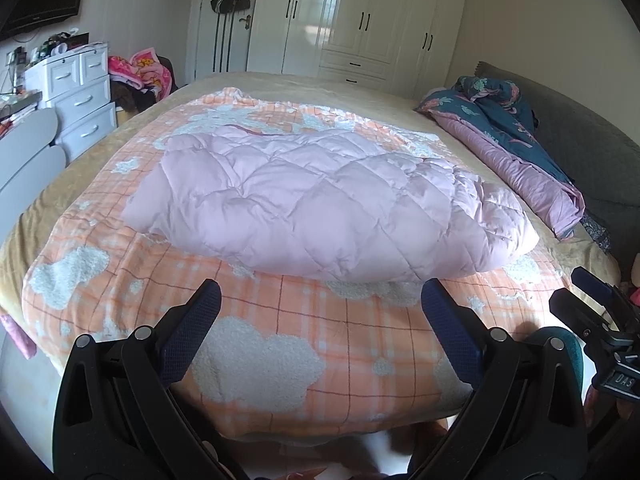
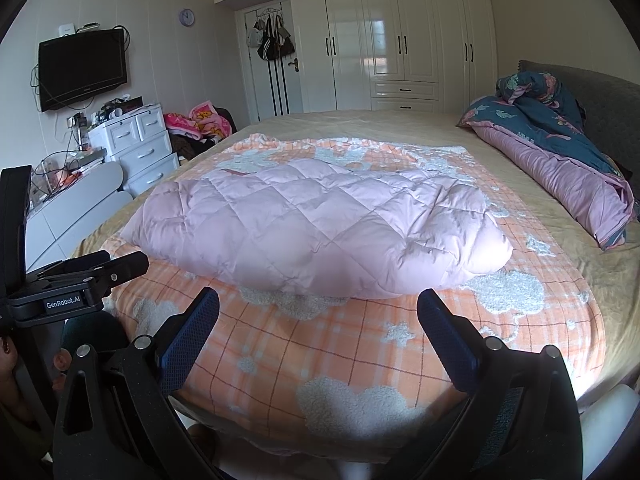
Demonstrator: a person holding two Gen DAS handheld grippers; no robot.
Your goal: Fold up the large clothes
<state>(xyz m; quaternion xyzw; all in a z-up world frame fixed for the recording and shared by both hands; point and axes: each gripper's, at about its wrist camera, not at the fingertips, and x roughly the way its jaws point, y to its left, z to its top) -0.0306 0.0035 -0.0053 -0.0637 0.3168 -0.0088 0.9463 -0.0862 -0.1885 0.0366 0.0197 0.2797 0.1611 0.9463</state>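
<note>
A pale pink quilted down garment (image 1: 320,200) lies folded into a puffy bundle on an orange checked blanket with white clouds (image 1: 304,320); it also shows in the right wrist view (image 2: 316,224). My left gripper (image 1: 320,300) is open and empty, held over the blanket just short of the bundle's near edge. My right gripper (image 2: 318,308) is open and empty, also just in front of the bundle. The right gripper shows at the right edge of the left wrist view (image 1: 600,312), and the left gripper's body at the left of the right wrist view (image 2: 80,284).
The blanket (image 2: 360,360) covers a wide beige bed (image 2: 400,124). A crumpled teal and purple quilt (image 2: 560,152) lies by the grey headboard (image 2: 608,104) on the right. White drawers (image 2: 140,140), a wall TV (image 2: 80,68) and white wardrobes (image 2: 400,40) stand beyond.
</note>
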